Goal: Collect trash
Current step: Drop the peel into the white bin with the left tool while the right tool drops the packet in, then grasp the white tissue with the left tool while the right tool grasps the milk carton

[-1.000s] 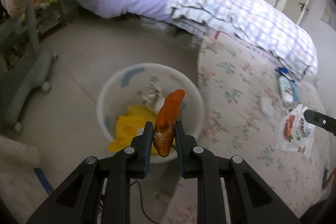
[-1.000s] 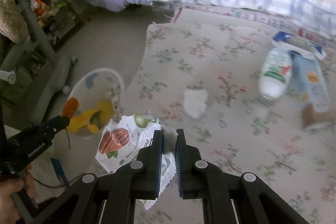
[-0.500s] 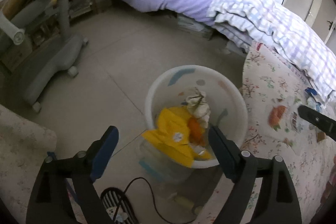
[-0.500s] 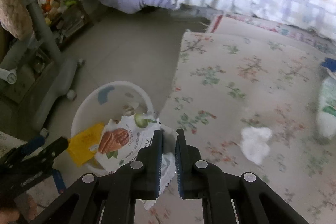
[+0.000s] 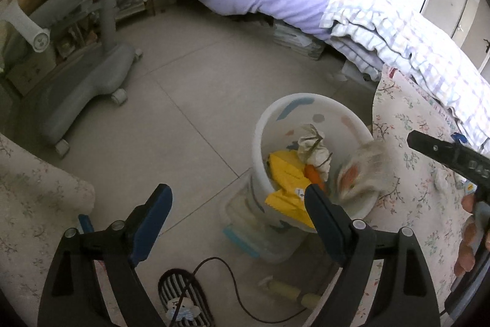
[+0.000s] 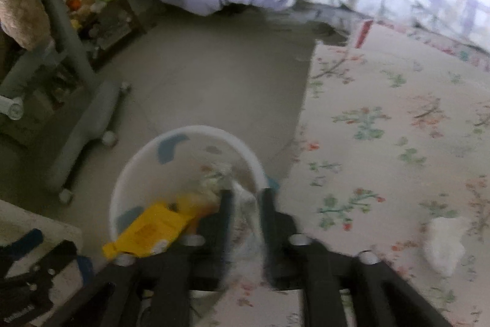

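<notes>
A white trash bin [image 5: 309, 101] stands on the floor beside a floral rug. It holds a yellow wrapper [image 5: 286, 173], an orange peel [image 5: 314, 175] and crumpled paper [image 5: 314, 147]. My left gripper [image 5: 237, 204] is open and empty, just in front of the bin. In the right wrist view my right gripper [image 6: 245, 204] hangs over the bin's [image 6: 183, 132] near rim, jaws slightly apart, with the snack packet [image 6: 246, 222] blurred between them. The left wrist view shows the packet [image 5: 359, 173] blurred at the bin's right edge, below the right gripper's arm [image 5: 444, 150].
A floral rug [image 6: 398, 143] lies right of the bin, with a crumpled white tissue [image 6: 442, 244] on it. A grey wheeled chair base [image 5: 82, 91] stands at left. A bed with a checked quilt [image 5: 398, 32] is behind. A small fan and cable [image 5: 183, 296] lie near my left gripper.
My left gripper opened and the orange peel dropped into the bin. My right gripper carried the snack packet from the rug to over the bin, and its jaws have parted.
</notes>
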The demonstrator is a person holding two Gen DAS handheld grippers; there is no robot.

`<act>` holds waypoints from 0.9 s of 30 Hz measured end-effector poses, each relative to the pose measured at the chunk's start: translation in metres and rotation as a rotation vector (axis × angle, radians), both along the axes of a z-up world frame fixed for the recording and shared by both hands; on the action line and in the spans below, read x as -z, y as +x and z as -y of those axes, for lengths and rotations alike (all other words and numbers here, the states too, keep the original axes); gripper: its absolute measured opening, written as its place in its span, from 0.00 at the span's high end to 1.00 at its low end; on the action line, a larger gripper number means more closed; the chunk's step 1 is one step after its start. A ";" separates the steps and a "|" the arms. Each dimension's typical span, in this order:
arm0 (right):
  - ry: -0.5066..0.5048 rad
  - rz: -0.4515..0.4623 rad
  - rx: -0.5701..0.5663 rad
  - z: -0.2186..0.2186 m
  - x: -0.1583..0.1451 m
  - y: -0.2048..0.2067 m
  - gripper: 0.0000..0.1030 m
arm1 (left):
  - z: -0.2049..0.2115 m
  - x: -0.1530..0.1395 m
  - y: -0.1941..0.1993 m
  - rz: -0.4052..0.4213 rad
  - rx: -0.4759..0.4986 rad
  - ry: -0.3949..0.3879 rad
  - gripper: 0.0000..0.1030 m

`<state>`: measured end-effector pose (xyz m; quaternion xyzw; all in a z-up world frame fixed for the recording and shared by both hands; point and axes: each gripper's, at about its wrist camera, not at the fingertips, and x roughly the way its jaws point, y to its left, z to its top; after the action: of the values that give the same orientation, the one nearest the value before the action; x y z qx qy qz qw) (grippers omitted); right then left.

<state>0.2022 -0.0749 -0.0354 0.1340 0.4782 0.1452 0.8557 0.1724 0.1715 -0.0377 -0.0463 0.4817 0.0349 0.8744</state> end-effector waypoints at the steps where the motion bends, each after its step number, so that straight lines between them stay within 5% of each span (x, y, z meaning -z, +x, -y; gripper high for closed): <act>1: 0.015 -0.013 0.001 0.000 0.001 0.001 0.31 | -0.001 0.000 0.000 0.001 -0.002 -0.003 0.12; 12: -0.023 0.001 0.014 0.013 -0.013 -0.019 0.20 | 0.009 -0.004 -0.002 0.008 0.018 -0.007 0.06; 27: -0.191 -0.034 0.076 0.087 -0.007 -0.067 0.04 | 0.057 -0.004 -0.007 -0.005 0.089 0.060 0.03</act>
<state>0.1348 -0.1622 -0.0281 0.0722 0.4991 0.0638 0.8612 0.1653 0.1144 -0.0339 0.0017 0.4841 0.0106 0.8750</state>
